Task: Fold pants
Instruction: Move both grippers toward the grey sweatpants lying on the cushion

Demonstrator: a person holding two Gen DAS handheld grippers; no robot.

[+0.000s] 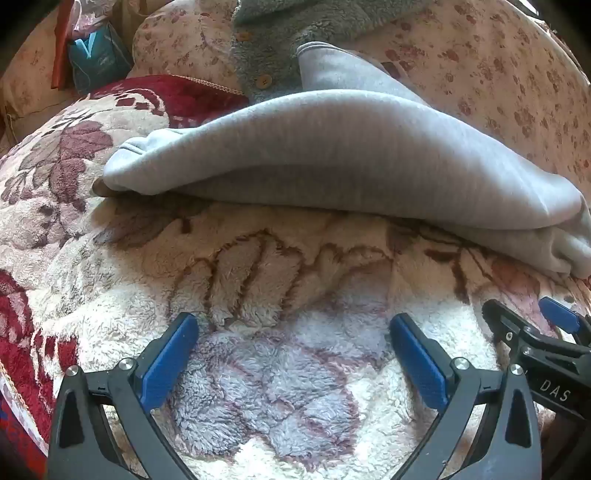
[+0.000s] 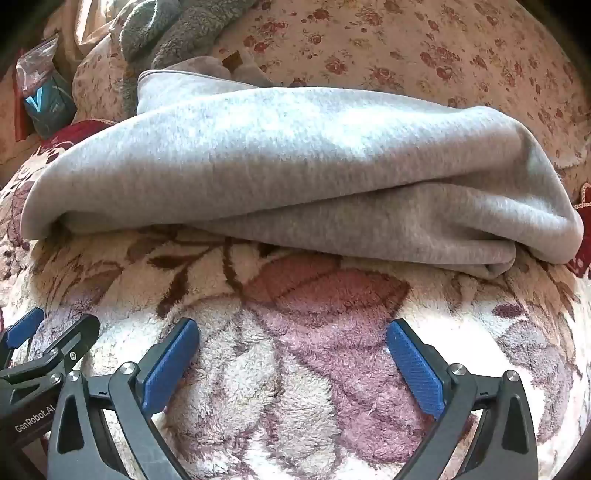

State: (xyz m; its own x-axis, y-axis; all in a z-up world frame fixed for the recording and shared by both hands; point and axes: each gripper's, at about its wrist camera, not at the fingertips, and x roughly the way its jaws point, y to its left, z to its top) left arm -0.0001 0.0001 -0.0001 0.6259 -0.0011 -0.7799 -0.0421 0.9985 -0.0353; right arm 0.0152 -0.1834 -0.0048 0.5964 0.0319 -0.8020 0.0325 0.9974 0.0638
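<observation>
Grey sweatpants (image 1: 332, 155) (image 2: 288, 158) lie folded into a long thick bundle across a fluffy floral blanket (image 1: 280, 280) (image 2: 295, 332). The folded edge faces me, and a cuff end lies at the left in the left wrist view. My left gripper (image 1: 293, 325) hovers open over bare blanket, short of the pants, nothing between its blue pads. My right gripper (image 2: 293, 330) is likewise open above the blanket in front of the bundle. Each gripper shows at the other view's edge: the right gripper (image 1: 532, 314) and the left gripper (image 2: 55, 328).
A grey fleece garment (image 1: 273, 44) (image 2: 173, 26) with buttons lies behind the pants. A floral pillow (image 1: 181, 40) and a teal packet (image 1: 98, 61) (image 2: 46, 105) sit at the far left. A rose-patterned sheet (image 1: 498, 74) (image 2: 424, 48) covers the bed beyond.
</observation>
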